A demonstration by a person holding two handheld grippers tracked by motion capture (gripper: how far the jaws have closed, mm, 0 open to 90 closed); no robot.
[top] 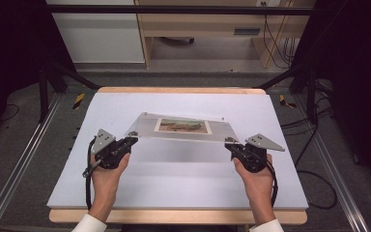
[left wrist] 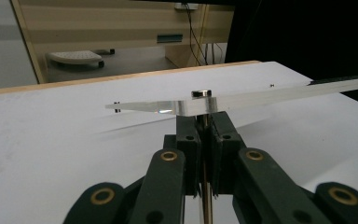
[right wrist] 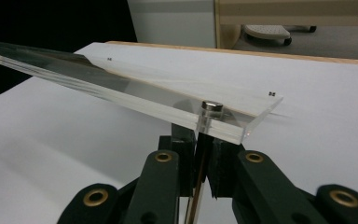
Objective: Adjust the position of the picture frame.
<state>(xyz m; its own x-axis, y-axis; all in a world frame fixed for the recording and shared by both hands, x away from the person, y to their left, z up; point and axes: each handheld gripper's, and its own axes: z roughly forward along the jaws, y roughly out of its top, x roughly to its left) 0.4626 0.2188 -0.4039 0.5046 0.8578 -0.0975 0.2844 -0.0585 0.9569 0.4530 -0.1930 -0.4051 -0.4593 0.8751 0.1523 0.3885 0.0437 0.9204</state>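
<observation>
1. While both my claws grip it, the clear frame point(top: 183, 126) hangs just above the counter point(top: 174, 179), a picture point(top: 182, 125) at its middle.
2. My left claw point(top: 131, 138) is clamped tight on a thin post under the frame's near left corner.
3. My right claw point(top: 230, 143) is clamped likewise under the near right corner, below a metal stud point(right wrist: 212, 107).

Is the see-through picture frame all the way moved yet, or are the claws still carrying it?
Done: the clear frame with its picture is off the white table, casting a shadow below. In hand: the left claw and right claw are each shut on a thin leg under a near corner, below a metal stud. Left: setting it down; where, I cannot tell.
</observation>
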